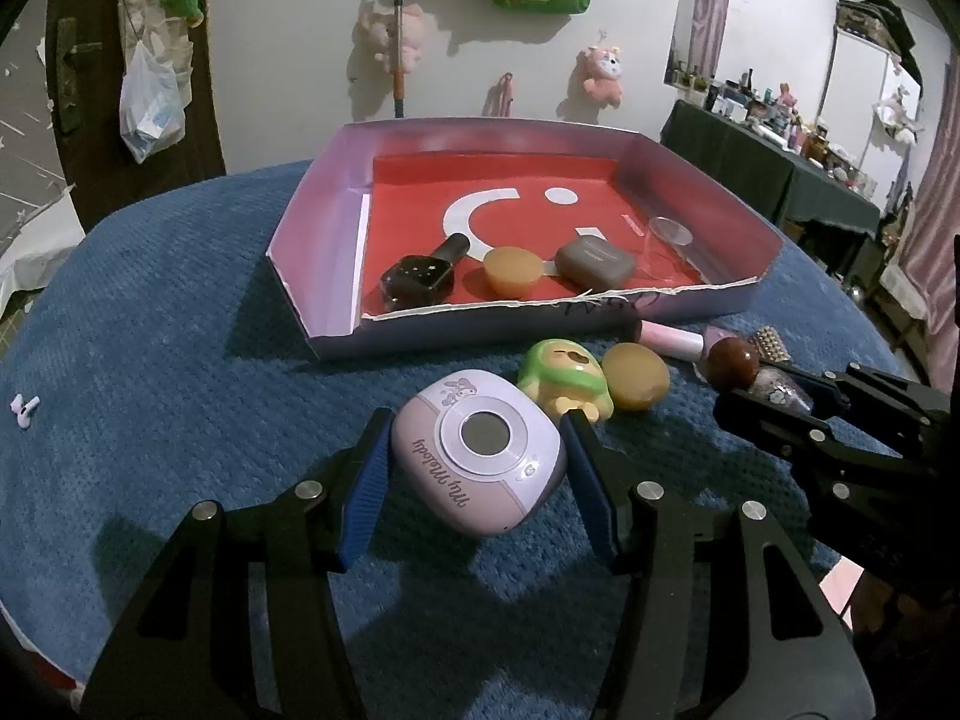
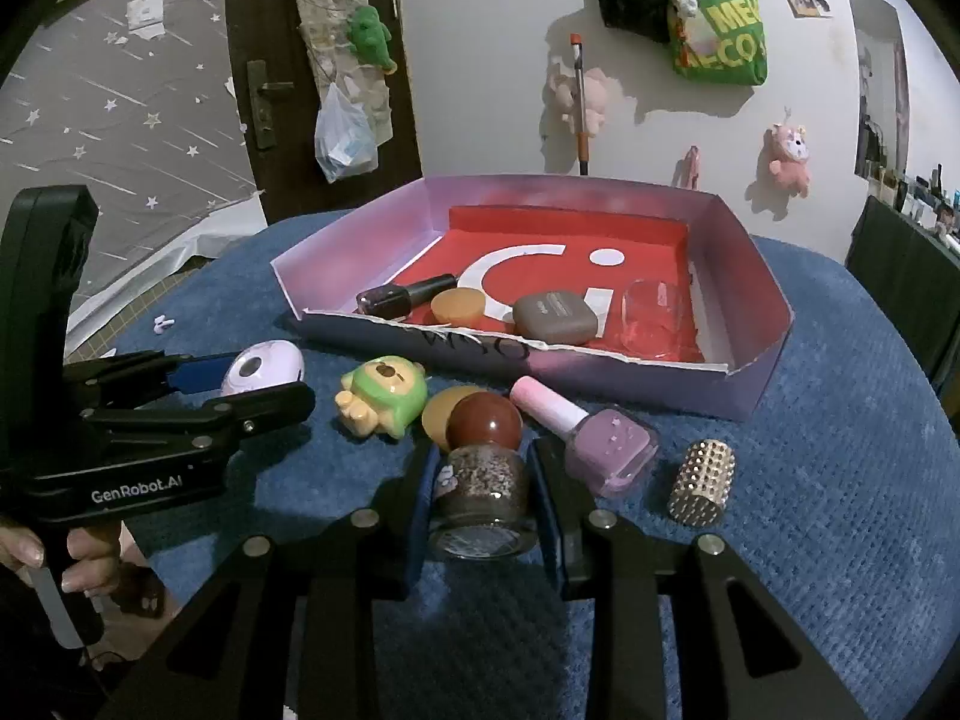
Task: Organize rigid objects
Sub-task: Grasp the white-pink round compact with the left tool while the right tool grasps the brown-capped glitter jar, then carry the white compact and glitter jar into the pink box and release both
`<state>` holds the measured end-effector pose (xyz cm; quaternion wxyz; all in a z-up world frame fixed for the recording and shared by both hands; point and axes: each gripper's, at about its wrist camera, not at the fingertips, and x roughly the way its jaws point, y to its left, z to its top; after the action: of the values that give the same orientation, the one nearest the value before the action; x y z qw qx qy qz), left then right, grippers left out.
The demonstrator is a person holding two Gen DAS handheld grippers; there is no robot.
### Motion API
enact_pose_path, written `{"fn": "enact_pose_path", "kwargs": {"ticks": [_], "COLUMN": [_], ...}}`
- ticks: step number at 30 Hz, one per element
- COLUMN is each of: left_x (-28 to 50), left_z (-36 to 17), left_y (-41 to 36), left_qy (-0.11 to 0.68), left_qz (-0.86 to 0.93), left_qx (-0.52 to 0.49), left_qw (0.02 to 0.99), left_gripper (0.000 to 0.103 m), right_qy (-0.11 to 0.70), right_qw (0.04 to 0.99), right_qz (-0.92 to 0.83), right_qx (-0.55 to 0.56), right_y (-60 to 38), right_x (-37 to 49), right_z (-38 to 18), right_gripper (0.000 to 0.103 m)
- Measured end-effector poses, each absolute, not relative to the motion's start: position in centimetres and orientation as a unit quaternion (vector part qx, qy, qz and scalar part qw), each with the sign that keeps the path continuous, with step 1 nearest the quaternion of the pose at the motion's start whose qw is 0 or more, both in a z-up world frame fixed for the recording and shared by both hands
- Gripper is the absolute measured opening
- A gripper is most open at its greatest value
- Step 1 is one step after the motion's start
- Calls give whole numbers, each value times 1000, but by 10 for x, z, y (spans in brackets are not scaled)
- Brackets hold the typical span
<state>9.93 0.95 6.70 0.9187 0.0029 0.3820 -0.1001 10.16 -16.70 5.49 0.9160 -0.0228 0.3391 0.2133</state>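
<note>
Left gripper (image 1: 477, 468) low and level, pinching lilac camera (image 1: 480, 459), right gripper (image 2: 483, 501) level beside it, clamping glitter bottle (image 2: 483, 498), both near blue cloth's (image 1: 180, 396) front edge

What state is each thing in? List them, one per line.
left gripper: closed around the My Melody case.
My Melody case: between the pads, on the cloth.
right gripper: closed around the glitter bottle.
glitter bottle: lying down, capped.
pink polish: lying down, capped, outside the box.
box: open, front wall torn.
dark polish: lying inside the box.
</note>
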Motion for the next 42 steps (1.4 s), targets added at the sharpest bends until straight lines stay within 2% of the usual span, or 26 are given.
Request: {"fn": "enact_pose_path", "kwargs": {"ticks": [10, 17, 29, 42], "left_x": [100, 127, 227, 287], "left_z": [74, 93, 109, 80], "left_y": [6, 3, -24, -47], "left_qy": [375, 380, 410, 460], "left_qz": [-108, -149, -207, -228], "left_qx": [3, -15, 13, 45], "left_qw": [921, 913, 888, 857], "left_gripper": [54, 54, 54, 54], "right_qy": [338, 330, 352, 431], "right_qw": [916, 916, 908, 876], "right_qz": [217, 229, 228, 214], "right_qx": [-18, -2, 11, -20], "right_y": [-169, -173, -187, -186], "right_x": [102, 122, 226, 310], "right_z": [57, 80, 114, 87], "right_gripper": [33, 33, 33, 33]}}
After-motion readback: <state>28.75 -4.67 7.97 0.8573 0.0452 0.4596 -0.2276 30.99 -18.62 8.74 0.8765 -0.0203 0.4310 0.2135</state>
